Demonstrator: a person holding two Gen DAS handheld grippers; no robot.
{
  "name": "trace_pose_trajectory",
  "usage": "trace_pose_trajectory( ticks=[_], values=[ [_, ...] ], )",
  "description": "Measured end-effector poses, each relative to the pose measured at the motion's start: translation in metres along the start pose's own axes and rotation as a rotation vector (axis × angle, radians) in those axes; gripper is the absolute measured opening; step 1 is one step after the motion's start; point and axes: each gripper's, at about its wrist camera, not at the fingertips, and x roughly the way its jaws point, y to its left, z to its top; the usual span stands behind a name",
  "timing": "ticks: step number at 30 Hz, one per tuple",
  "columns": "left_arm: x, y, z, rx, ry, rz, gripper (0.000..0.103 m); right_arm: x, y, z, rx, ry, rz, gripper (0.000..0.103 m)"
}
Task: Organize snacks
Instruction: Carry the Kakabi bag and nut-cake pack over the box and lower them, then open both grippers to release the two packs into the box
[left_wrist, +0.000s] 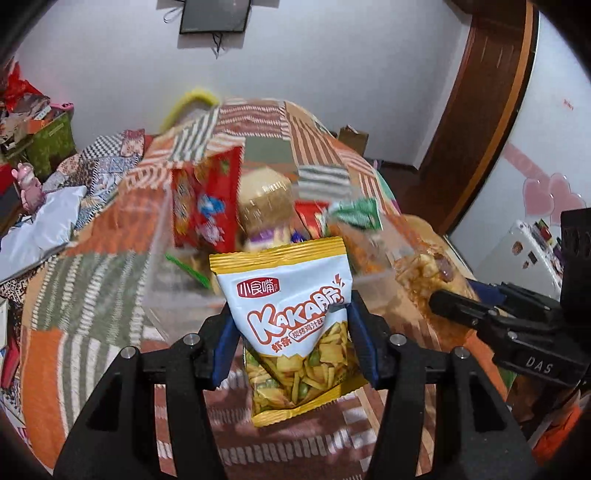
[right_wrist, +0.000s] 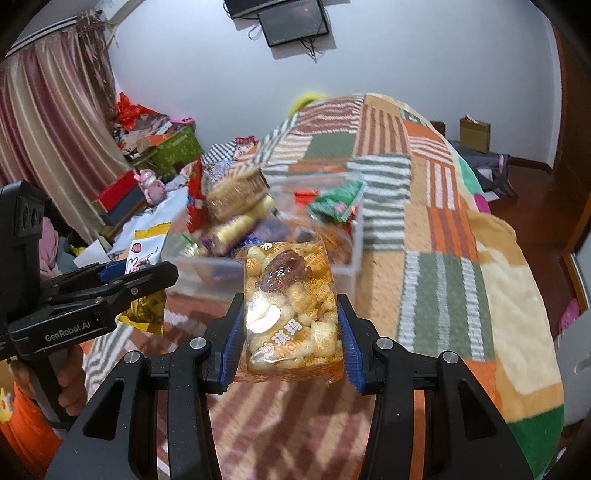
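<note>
Your left claw (left_wrist: 291, 328) is clamped on a yellow-and-white chip bag (left_wrist: 295, 314), held upright with its long axis running up and down between the blue pads. Your right claw (right_wrist: 291, 325) is closed on a clear-wrapped rice cake (right_wrist: 290, 306), also standing tall in the grip. Both snacks hang in the air above the bed (right_wrist: 443, 236), on your side of the clear bin (left_wrist: 173, 280), which sits on the patchwork quilt toward the middle of the bed and already holds a red packet (left_wrist: 207, 199), a green packet (right_wrist: 336, 201) and other wrapped snacks. The bin lies straight ahead of both claws, its near wall just beyond the held snacks. The chip bag looks a touch closer to that wall, so the left side probably goes first. Each snack likely needs lifting over the rim, then tipping down so that its long axis fits the open gap near the front.
</note>
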Motion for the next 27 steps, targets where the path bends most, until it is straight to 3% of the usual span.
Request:
trace_pose_trajectory(
  ticks=[14, 27],
  values=[
    [0.029, 0.028, 0.039, -0.030, -0.038, 0.065, 0.054, 0.049, 0.026, 0.040, -0.060, 0.012, 0.008, 0.043],
    [0.070, 0.042, 0.042, -0.036, -0.009, 0.087, 0.054, 0.078, 0.030, 0.049, -0.080, 0.035, -0.016, 0.043]
  ],
)
